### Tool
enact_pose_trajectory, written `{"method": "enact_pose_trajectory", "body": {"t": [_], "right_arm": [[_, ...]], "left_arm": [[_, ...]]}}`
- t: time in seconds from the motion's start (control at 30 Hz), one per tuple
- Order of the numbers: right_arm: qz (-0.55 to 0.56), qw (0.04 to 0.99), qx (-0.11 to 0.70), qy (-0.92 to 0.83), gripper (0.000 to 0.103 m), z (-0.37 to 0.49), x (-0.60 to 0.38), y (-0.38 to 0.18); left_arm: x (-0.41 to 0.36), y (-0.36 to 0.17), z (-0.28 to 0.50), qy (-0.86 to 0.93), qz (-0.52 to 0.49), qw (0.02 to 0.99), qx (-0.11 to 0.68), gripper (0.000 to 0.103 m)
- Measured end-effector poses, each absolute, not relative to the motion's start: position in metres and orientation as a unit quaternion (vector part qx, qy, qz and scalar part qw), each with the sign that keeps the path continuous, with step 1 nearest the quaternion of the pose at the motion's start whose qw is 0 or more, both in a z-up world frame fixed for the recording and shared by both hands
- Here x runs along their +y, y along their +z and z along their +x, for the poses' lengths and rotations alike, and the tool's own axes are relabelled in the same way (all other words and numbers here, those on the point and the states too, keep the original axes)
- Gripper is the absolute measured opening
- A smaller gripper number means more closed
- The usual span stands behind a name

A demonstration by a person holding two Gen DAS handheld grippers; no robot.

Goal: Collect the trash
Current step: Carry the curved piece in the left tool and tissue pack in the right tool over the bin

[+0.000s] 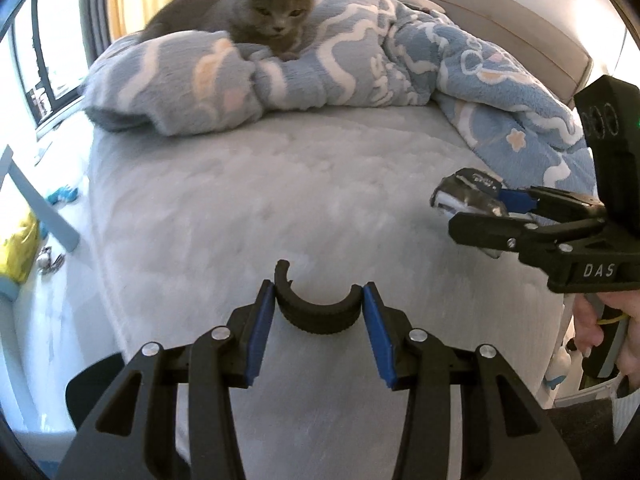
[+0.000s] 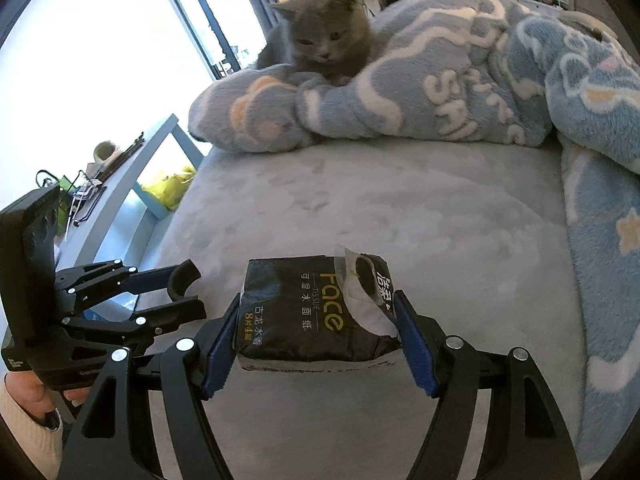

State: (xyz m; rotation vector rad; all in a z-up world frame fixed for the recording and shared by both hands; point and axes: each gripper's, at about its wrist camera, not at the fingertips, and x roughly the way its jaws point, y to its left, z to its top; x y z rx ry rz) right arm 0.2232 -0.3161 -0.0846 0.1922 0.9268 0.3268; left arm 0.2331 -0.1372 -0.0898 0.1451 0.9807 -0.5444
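Note:
My left gripper (image 1: 319,312) is shut on a black curved half-ring piece (image 1: 316,314), held just above the grey bed (image 1: 280,184). The same piece shows in the right wrist view (image 2: 182,284), held by the left gripper (image 2: 180,294). My right gripper (image 2: 316,328) is shut on a black tissue packet (image 2: 308,312) with a torn, open top, held over the bed near its front edge. In the left wrist view the packet (image 1: 468,196) sits in the right gripper (image 1: 472,210) at the right.
A grey cat (image 1: 256,12) lies on a blue patterned blanket (image 1: 360,60) at the back of the bed. A blue desk (image 2: 132,176) with clutter and a yellow bag (image 2: 170,186) stand at the left by the window.

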Motion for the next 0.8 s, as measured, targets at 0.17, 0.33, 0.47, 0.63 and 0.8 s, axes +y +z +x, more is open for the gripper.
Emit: {"method": "enact_pose_trajectory", "body": {"t": [0.17, 0.33, 0.47, 0.63, 0.8], "right_arm": [[0.088, 0.879, 0.437, 0.169, 0.072, 0.209, -0.294, -0.078], [0.079, 0.878, 0.434, 0.187, 0.072, 0.198, -0.268, -0.075], [0.076, 0.874, 0.435, 0.201, 0.072, 0.191, -0.249, -0.076], [0.075, 0.872, 0.432, 0.216, 0.072, 0.190, -0.225, -0.073], [0.065, 0.870, 0.432, 0.229, 0.072, 0.192, -0.198, -0.072]], "left_arm": [[-0.110, -0.085, 0.217, -0.235, 0.059, 0.849, 0.470, 0.048], [-0.085, -0.084, 0.203, -0.214, 0.049, 0.853, 0.474, 0.048], [-0.067, -0.086, 0.195, -0.202, 0.040, 0.853, 0.480, 0.048], [-0.042, -0.091, 0.190, -0.185, 0.029, 0.853, 0.487, 0.048], [-0.017, -0.098, 0.192, -0.167, 0.022, 0.852, 0.496, 0.048]]}}
